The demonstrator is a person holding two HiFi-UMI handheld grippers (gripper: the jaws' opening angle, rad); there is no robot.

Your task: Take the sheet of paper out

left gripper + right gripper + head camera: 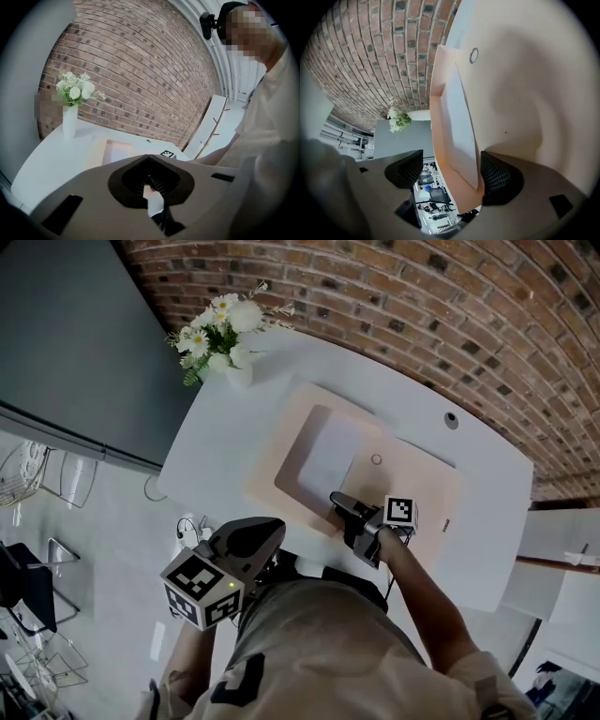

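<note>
A: What is seen nearest?
B: The left claw [149, 168] is held off the desk [234, 432], at its near left and close to the person's body. Its pads are pressed together, and nothing is pinched.
A: And the right claw?
B: The right claw [339, 504] is found at the near edge of the beige folder [417, 491], spread wide. That edge and the near corner of the sheet of paper [328, 457] are seen between the jaws, but nothing is gripped.
A: Where is the sheet placed?
B: It is laid flat on the folder's left half, just beyond the claw. A small ring [376, 459] is set just right of it.
A: Farther off?
B: A white vase of flowers [228, 338] is stood at the desk's far left corner, and a brick wall [422, 306] is seen behind.
</note>
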